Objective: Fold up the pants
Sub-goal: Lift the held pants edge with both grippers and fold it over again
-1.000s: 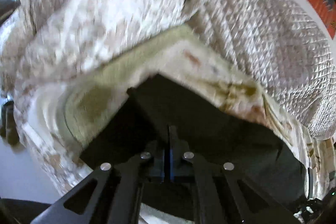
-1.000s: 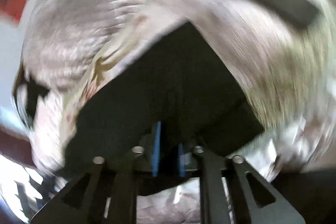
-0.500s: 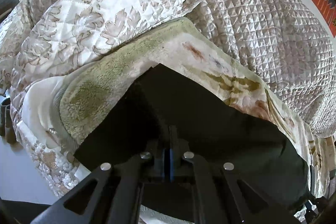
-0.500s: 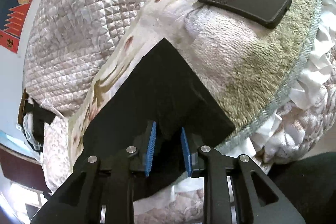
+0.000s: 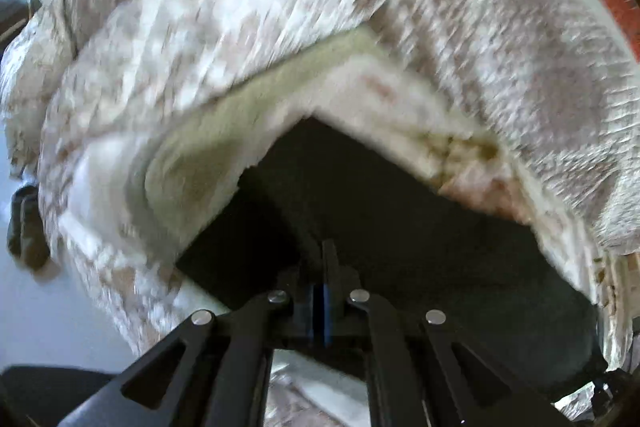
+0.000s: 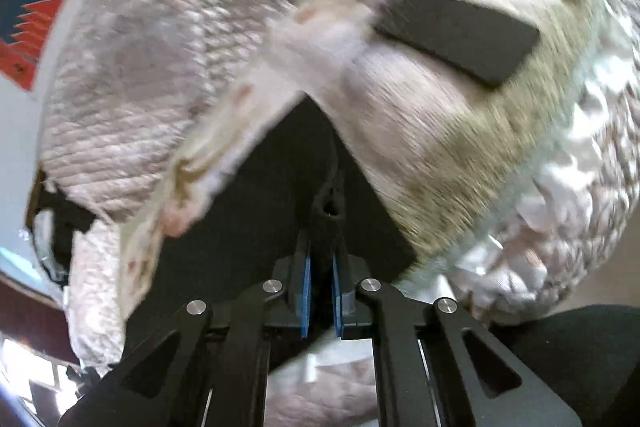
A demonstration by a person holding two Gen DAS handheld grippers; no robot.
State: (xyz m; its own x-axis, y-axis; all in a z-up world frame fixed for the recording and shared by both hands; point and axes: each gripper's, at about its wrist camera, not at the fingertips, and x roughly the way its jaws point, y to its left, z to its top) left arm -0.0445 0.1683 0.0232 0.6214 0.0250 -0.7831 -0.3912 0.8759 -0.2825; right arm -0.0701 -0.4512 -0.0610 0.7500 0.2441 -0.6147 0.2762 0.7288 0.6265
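Black pants (image 5: 400,227) lie spread on a pale fleece blanket (image 5: 240,115) on a bed. My left gripper (image 5: 320,291) is shut on the pants' near edge, where the cloth rises into a small ridge between the pads. In the right wrist view the pants (image 6: 248,227) come to a point at the far end. My right gripper (image 6: 320,267) has its jaws closing on a pinched-up fold of the black cloth, with the blue pads pressing on it. Both views are blurred by motion.
A black phone (image 6: 456,35) lies on the fleece blanket (image 6: 420,131) beyond the pants, to the right. A quilted cover (image 6: 140,47) is heaped behind, and a floral duvet (image 5: 180,27) bulges at the left. A red and blue hanging (image 6: 32,39) is on the wall. Pale floor (image 5: 40,307) shows at lower left.
The right jaws stood apart over the pants half a second ago; now they pinch a raised fold of the cloth. The left gripper stays shut on the pants. Both views have gone blurry again.
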